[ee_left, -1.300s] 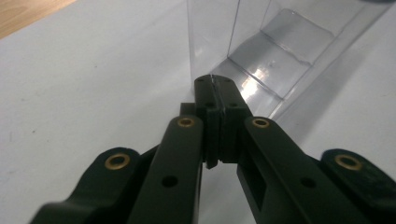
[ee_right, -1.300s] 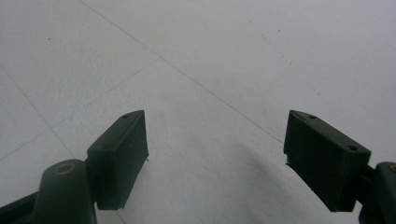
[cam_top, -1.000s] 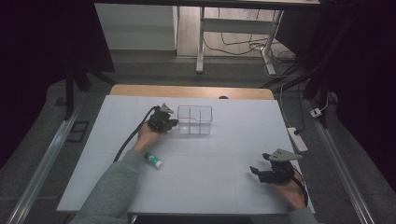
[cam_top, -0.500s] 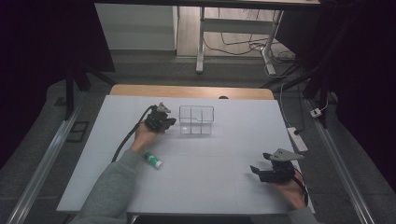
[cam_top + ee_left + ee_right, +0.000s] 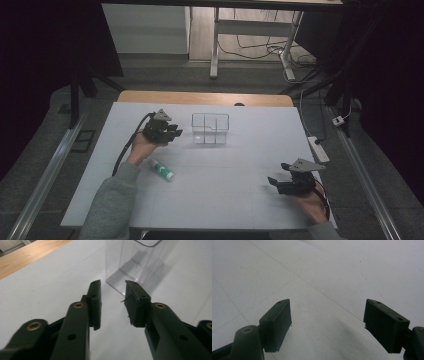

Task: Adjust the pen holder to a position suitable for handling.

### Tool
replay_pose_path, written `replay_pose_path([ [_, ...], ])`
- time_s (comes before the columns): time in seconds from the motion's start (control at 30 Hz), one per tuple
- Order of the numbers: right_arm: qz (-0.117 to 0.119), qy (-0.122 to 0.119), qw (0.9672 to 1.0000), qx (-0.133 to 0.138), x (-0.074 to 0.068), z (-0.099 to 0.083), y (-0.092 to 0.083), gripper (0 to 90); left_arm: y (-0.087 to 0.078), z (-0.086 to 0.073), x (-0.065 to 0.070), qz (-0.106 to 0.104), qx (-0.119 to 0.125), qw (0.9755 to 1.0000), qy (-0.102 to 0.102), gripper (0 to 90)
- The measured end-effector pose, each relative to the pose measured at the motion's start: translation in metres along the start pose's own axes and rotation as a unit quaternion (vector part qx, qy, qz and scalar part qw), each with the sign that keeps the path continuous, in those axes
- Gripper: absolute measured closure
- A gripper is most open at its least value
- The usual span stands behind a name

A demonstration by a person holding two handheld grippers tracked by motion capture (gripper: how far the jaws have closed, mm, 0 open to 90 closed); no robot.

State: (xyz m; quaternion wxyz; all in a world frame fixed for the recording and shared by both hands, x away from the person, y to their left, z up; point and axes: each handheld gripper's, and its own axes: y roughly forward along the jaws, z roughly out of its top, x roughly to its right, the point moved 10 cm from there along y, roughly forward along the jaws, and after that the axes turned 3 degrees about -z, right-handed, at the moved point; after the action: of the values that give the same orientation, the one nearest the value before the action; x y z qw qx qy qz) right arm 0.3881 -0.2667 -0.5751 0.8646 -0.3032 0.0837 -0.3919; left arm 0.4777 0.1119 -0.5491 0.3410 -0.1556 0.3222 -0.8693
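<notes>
Grey sleeve [image 5: 112,200] comes in at the left of the high view, and its hand holds the left gripper [image 5: 176,133] just beside the clear plastic box [image 5: 210,128]. That gripper's jaws have just been opening; the left gripper view shows them standing a little apart, nothing between them, aimed at the near corner of the clear plastic box [image 5: 140,267]. A white tube with a green cap [image 5: 161,169] lies on the white surface [image 5: 225,190] close under that forearm, apart from the box.

The box stands upright near the far middle of the surface, a divider splitting it into compartments; they look empty, though its glassy walls make that hard to be sure of.

The step in hand reads as letting go of the box and backing off. To do it well, the jaws should be drawn straight back along their own line, so that neither pad catches the thin wall and drags or tips the light box.

At the right, the right gripper [image 5: 280,183] rests low near the front edge, its jaws spread wide over bare surface in the right gripper view, holding nothing, well apart from the box.
</notes>
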Motion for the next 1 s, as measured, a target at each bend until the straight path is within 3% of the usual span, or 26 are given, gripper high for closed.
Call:
replay_pose_path([
  [0.1,-0.001,-0.001,1.0,-0.003,0.0,-0.001,0.0,21.6,-0.003,-0.003,0.002,0.005,-0.015,0.9998,0.009,57.6],
  [0.3,0.001,-0.004,1.0,-0.003,-0.001,-0.001,0.0,21.7,-0.015,-0.006,0.008,-0.003,-0.028,0.9993,0.025,49.1],
  [0.4,0.004,-0.004,1.0,-0.002,-0.002,-0.001,0.0,21.7,-0.024,-0.01,0.013,-0.019,-0.036,0.9987,0.03,45.9],
  [0.57,0.008,-0.005,1.0,0.002,-0.004,0.0,-0.001,21.7,-0.039,-0.016,0.019,-0.02,-0.043,0.9979,0.044,40.2],
  [0.83,0.01,-0.007,0.9999,0.003,-0.005,0.0,-0.001,21.6,-0.059,-0.029,0.02,-0.013,-0.052,0.9971,0.055,34.8],
  [1.0,0.007,-0.009,0.9999,-0.002,-0.005,-0.001,-0.001,21.7,-0.067,-0.038,0.015,-0.008,-0.058,0.9972,0.046,32.8],
])
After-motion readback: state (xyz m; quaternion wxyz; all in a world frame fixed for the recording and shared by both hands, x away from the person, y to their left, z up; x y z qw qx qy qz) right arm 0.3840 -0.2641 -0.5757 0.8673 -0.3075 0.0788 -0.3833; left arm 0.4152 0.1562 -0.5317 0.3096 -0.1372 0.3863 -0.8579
